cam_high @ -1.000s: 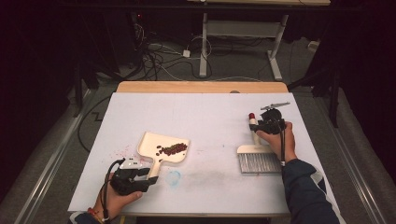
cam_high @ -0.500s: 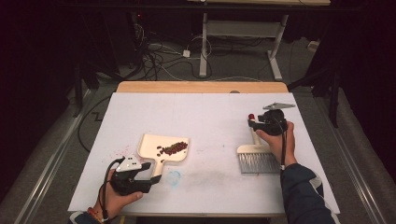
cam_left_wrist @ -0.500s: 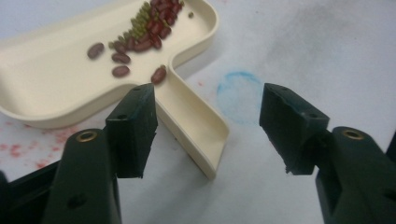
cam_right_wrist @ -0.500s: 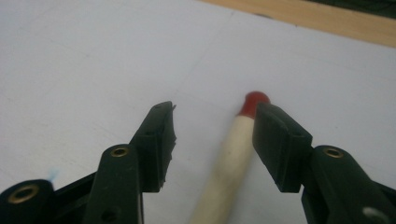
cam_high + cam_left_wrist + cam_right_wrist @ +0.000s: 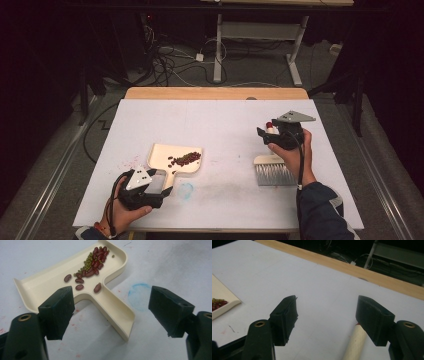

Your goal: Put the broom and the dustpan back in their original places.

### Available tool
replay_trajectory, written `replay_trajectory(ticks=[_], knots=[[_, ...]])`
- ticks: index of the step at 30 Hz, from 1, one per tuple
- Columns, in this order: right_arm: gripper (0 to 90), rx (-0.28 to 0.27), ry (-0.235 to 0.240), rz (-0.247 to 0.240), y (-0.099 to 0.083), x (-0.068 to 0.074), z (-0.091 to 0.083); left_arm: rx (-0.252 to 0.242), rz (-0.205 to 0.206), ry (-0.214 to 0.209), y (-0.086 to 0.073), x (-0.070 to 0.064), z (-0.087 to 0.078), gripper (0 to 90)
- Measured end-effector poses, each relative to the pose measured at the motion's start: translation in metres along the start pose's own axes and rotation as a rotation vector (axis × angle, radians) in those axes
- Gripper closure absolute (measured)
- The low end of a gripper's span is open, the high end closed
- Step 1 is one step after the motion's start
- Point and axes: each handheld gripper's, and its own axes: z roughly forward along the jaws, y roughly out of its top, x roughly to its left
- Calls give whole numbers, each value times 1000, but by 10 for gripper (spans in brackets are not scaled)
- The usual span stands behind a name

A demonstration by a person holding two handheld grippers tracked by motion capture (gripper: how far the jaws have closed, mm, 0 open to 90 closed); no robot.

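This looks like a lab or recording studio set up for handling trials, not a home. A worktop (image 5: 220, 125) covered with plain white sheeting, its wooden far edge (image 5: 215, 93) left bare, stands alone in a dark room. Loose cables (image 5: 170, 60) and a white plug block (image 5: 199, 57) lie on the grey floor beyond it, beside the white metal legs of a second table (image 5: 260, 35). Black stands (image 5: 85, 80) flank the worktop left and right.

Blue circle mark (image 5: 185, 190) on white table (image 5: 210, 125); cables (image 5: 170, 60) on floor behind.
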Motion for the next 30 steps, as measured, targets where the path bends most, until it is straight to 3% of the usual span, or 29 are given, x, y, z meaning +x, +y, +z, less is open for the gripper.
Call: replay_trajectory(ticks=[2, 8, 16, 30], knots=[[304, -18, -25, -8, 3, 3, -5, -2, 6, 2, 0, -1, 0, 205], [267, -50, -6, -26, 8, 10, -15, -11, 18, 19, 0, -2, -1, 202], [222, -63, -26, -49, 11, 19, -25, -9, 27, 25, 0, -3, -1, 200], [216, -116, 10, -116, 10, 33, -54, -9, 36, 30, 0, -4, -1, 200]])
